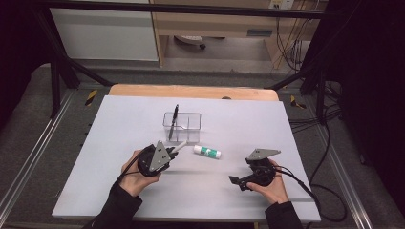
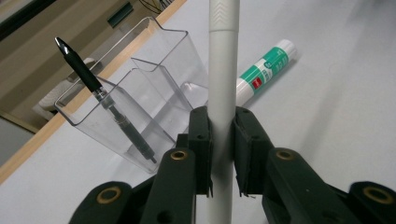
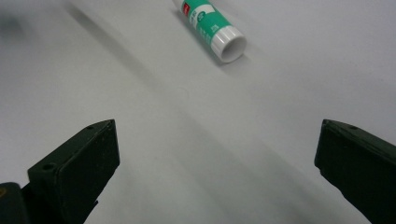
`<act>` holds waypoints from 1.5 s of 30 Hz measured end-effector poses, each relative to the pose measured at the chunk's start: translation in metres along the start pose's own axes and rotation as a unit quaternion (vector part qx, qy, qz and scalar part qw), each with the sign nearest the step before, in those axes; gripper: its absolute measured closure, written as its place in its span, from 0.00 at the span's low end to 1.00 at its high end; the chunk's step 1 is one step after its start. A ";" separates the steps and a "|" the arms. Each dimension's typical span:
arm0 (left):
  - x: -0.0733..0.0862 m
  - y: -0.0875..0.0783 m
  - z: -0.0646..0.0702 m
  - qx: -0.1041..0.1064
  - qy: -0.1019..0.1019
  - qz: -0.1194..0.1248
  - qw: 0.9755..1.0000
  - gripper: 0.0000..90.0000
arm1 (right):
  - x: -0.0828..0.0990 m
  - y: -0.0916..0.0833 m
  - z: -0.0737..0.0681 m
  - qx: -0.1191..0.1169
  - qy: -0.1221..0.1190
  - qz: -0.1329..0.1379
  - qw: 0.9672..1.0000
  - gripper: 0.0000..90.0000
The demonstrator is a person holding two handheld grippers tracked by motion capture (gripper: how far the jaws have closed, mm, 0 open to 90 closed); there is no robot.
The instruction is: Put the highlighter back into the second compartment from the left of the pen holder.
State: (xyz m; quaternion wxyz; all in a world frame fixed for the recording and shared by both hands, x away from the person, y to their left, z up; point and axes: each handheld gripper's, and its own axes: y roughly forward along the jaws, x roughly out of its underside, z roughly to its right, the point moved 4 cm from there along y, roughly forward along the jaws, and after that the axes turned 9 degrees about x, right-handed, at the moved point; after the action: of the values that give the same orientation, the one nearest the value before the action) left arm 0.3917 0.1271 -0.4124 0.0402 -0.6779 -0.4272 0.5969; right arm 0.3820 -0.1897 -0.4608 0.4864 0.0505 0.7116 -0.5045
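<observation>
My left gripper (image 1: 171,153) (image 2: 222,126) is shut on a white pen (image 1: 180,147) (image 2: 223,70), whose barrel runs up between the jaws toward a clear plastic holder (image 1: 188,125) (image 2: 154,84). A black pen (image 1: 174,119) (image 2: 93,84) stands slanted in the holder's left compartment. A green and white glue stick (image 1: 207,151) (image 2: 266,70) (image 3: 210,28) lies on the white sheet just right of the held pen. My right gripper (image 1: 236,182) (image 3: 217,140) hovers low over the sheet at the front right, jaws wide open with nothing between them, aimed toward the glue stick.
The white sheet (image 1: 248,119) covers a wooden table (image 1: 191,90) inside a black metal frame (image 1: 62,71). Cables (image 1: 320,186) trail off the right edge. The holder's right compartment holds nothing.
</observation>
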 end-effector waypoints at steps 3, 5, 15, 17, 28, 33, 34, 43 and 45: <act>-0.001 -0.001 -0.002 0.003 -0.018 0.008 1.000 0.86 | 0.007 -0.001 0.005 0.008 0.004 -0.005 1.000 0.01; -0.002 -0.002 -0.006 0.002 -0.032 0.013 0.999 0.86 | 0.010 -0.003 0.008 0.012 0.006 -0.001 1.000 0.01; -0.010 -0.004 -0.025 0.013 -0.112 0.058 0.992 0.86 | 0.015 -0.005 0.010 0.030 -0.012 -0.008 0.999 0.01; -0.013 -0.004 -0.030 0.012 -0.125 0.068 0.990 0.86 | 0.015 -0.005 0.010 0.031 -0.013 -0.009 0.999 0.01; -0.033 -0.003 -0.048 0.006 -0.163 0.106 0.981 0.86 | 0.024 -0.007 0.014 0.026 -0.002 -0.009 1.000 0.01; -0.042 0.001 -0.055 -0.004 -0.175 0.113 0.978 0.86 | 0.025 -0.009 0.015 0.026 -0.004 -0.009 1.000 0.01; -0.044 0.002 -0.057 -0.007 -0.177 0.115 0.977 0.86 | 0.024 -0.009 0.015 0.026 -0.004 -0.007 1.000 0.01; -0.062 0.012 -0.067 -0.012 -0.184 0.127 0.975 0.86 | 0.025 -0.010 0.016 0.029 -0.003 -0.008 1.000 0.01; -0.065 0.014 -0.071 -0.015 -0.184 0.126 0.975 0.86 | 0.024 -0.010 0.016 0.029 -0.004 -0.007 1.000 0.01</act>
State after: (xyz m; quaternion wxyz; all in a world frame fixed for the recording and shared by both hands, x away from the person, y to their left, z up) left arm 0.4635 0.1098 -0.3497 -0.1249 -0.6051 -0.3479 0.7051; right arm 0.3737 -0.2171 -0.4725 0.4839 0.0574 0.6949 -0.5288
